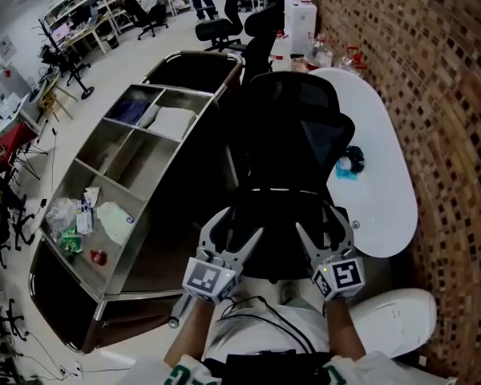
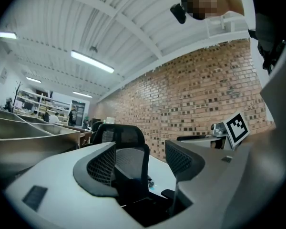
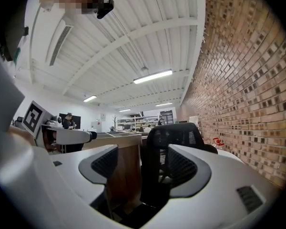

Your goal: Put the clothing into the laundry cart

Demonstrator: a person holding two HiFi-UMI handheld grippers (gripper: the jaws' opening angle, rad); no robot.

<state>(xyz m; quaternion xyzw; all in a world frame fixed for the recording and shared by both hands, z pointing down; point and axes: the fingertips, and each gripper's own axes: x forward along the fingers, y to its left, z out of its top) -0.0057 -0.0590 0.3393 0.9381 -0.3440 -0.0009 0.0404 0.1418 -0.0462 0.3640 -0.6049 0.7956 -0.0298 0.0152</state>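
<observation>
Left gripper (image 1: 236, 229), laundry cart (image 1: 140, 155) lengthwise alongside

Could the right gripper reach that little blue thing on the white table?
Probably yes. The right gripper is open and empty; the blue thing lies uncovered at the white table's edge just ahead, beside the black chair.

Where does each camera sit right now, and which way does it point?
Head view: on the person's head, looking steeply down at black chair, laundry cart, white table; forearms, left gripper, right gripper show.
Left gripper view: rides the left gripper, facing past open, empty jaws to the chair and brick wall; right gripper at right.
Right gripper view: rides the right gripper, facing past open jaws to the chair; left gripper at left.
Shared: both gripper views show chair and cart.
</observation>
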